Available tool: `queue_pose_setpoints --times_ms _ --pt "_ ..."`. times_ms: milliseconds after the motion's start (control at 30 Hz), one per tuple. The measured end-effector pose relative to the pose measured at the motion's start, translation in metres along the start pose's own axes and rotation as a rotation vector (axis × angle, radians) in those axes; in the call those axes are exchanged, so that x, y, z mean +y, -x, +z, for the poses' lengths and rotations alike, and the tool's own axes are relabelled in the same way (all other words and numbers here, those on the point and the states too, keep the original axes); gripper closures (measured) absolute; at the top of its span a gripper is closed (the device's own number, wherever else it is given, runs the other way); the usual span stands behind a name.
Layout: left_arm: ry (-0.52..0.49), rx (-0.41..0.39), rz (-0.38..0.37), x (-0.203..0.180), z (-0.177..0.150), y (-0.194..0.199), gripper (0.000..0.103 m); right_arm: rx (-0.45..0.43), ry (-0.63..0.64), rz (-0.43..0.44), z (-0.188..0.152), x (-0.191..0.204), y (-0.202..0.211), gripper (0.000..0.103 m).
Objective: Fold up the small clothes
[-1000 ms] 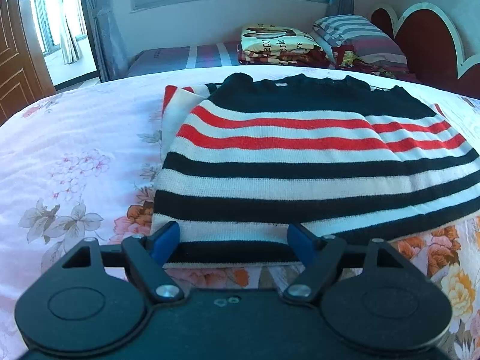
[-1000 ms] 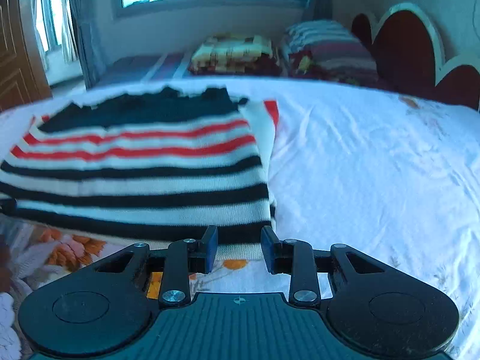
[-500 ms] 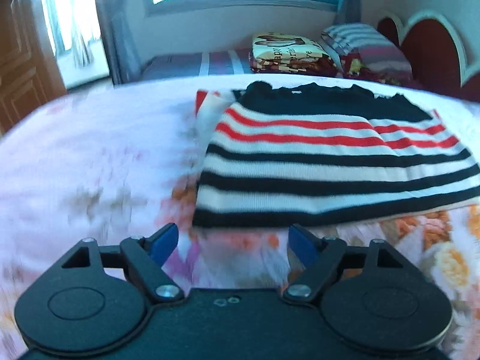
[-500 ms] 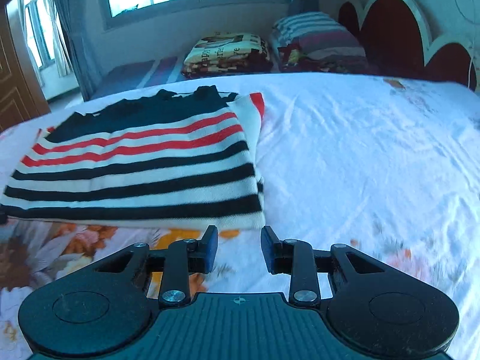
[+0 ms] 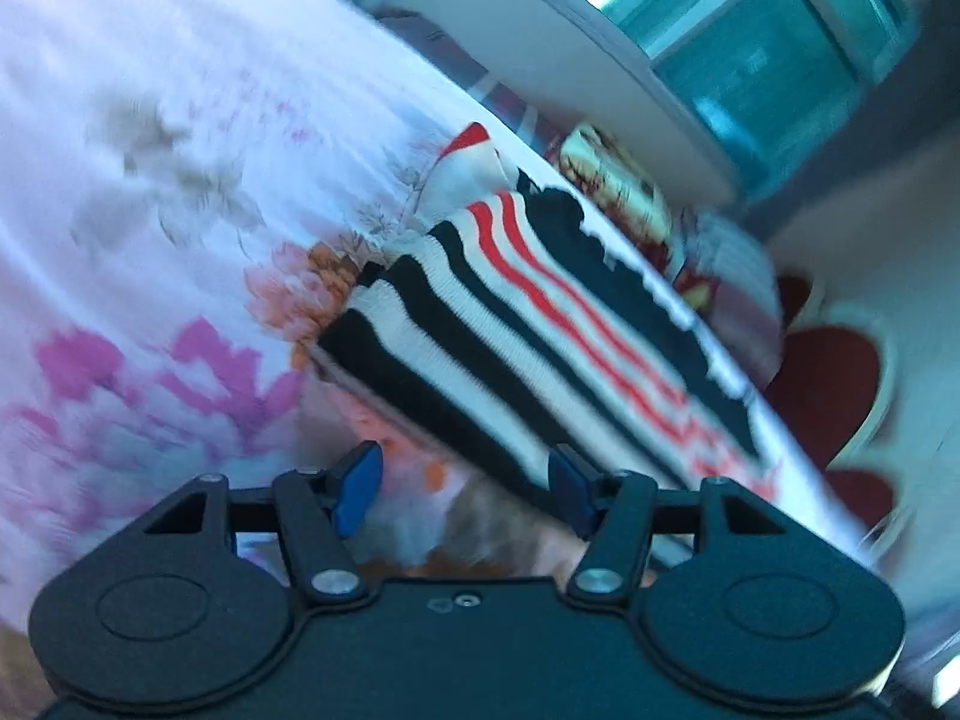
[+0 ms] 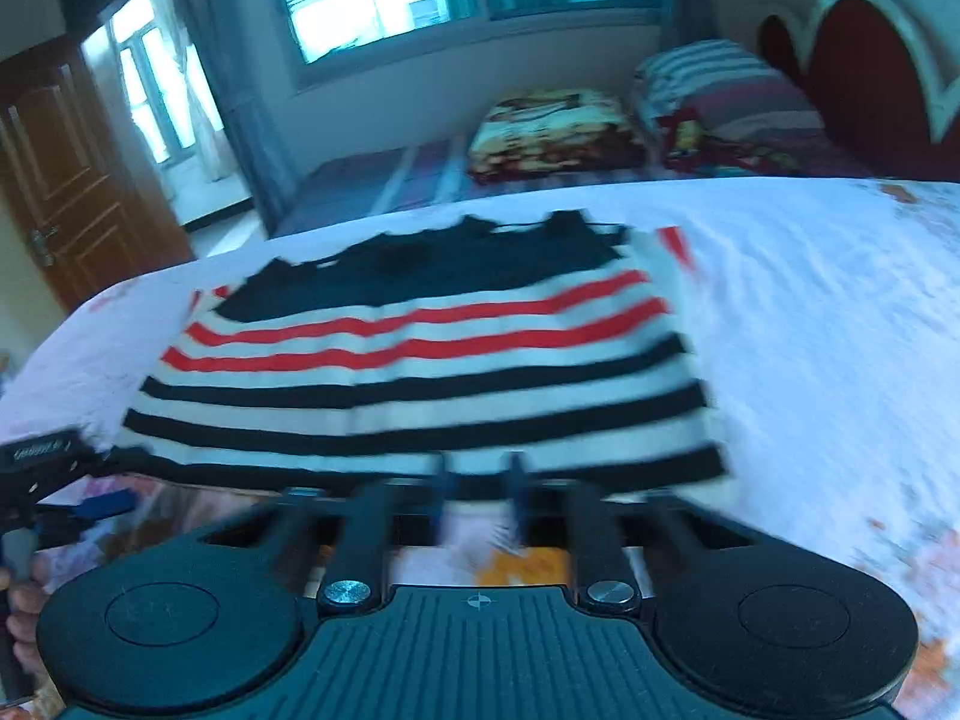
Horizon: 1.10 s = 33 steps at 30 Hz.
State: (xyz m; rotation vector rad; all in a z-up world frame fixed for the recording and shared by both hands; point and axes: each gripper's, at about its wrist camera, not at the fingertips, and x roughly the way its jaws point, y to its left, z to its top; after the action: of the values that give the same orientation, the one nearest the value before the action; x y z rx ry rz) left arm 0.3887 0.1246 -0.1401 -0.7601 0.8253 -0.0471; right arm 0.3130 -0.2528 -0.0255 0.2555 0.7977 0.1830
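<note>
Sweater (image 6: 420, 360) lies flat on the bed (image 6: 810, 312), already folded narrow, hem toward both cameras.

Right tongs (image 6: 477, 489) at 6 o'clock of the hem, narrowed to nearly shut; blur hides whether any knit is pinched. Cannot tell.

Left tongs (image 5: 462, 489) rolled over, jaws closing, right pad at the hem's edge, nothing clamped yet.

Step, likely: seizing the hem for the next fold. Next move needs both grips firm before lifting toward 12 o'clock.
</note>
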Motion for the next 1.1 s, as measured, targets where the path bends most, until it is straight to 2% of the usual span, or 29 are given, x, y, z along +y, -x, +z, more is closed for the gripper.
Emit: queue_pose_setpoints --times_ms 67,233,267,367,633,667,700,733,767,800,867,1100 --pt "0.096 0.009 -0.049 0.006 0.007 -0.012 0.05 0.006 0.018 0.014 0.008 0.006 -0.014 0.098" --pt "0.239 -0.021 -0.125 0.021 0.02 -0.035 0.059 0.008 0.035 0.056 0.025 0.017 -0.049 0.098" --pt "0.249 -0.024 -0.129 0.023 0.023 -0.038 0.064 0.012 0.036 0.065 0.028 0.019 -0.057 0.098" --pt "0.269 -0.04 -0.143 0.027 0.028 -0.052 0.074 0.021 0.038 0.098 0.038 0.022 -0.082 0.098" --pt "0.272 -0.048 -0.164 0.027 0.038 -0.069 0.088 0.041 0.085 0.137 0.052 0.039 -0.137 0.098" --pt "0.289 -0.064 -0.198 0.028 0.038 -0.064 0.09 0.059 0.106 0.118 0.05 0.042 -0.143 0.098" --pt "0.299 -0.097 -0.269 0.028 0.038 -0.057 0.09 0.07 0.127 0.102 0.046 0.043 -0.148 0.098" --pt "0.263 -0.13 -0.306 0.024 0.039 -0.048 0.09 0.059 0.132 0.105 0.043 0.043 -0.149 0.099" --pt "0.23 -0.133 -0.286 0.022 0.039 -0.047 0.09 0.051 0.13 0.11 0.041 0.042 -0.151 0.099" --pt "0.239 -0.112 -0.257 0.026 0.038 -0.052 0.09 0.046 0.123 0.113 0.04 0.04 -0.152 0.099" --pt "0.308 -0.056 -0.22 0.042 0.036 -0.067 0.09 0.044 0.101 0.12 0.04 0.037 -0.154 0.101" --pt "0.305 -0.085 -0.275 0.035 0.037 -0.06 0.09 0.047 0.071 0.133 0.043 0.029 -0.154 0.103"
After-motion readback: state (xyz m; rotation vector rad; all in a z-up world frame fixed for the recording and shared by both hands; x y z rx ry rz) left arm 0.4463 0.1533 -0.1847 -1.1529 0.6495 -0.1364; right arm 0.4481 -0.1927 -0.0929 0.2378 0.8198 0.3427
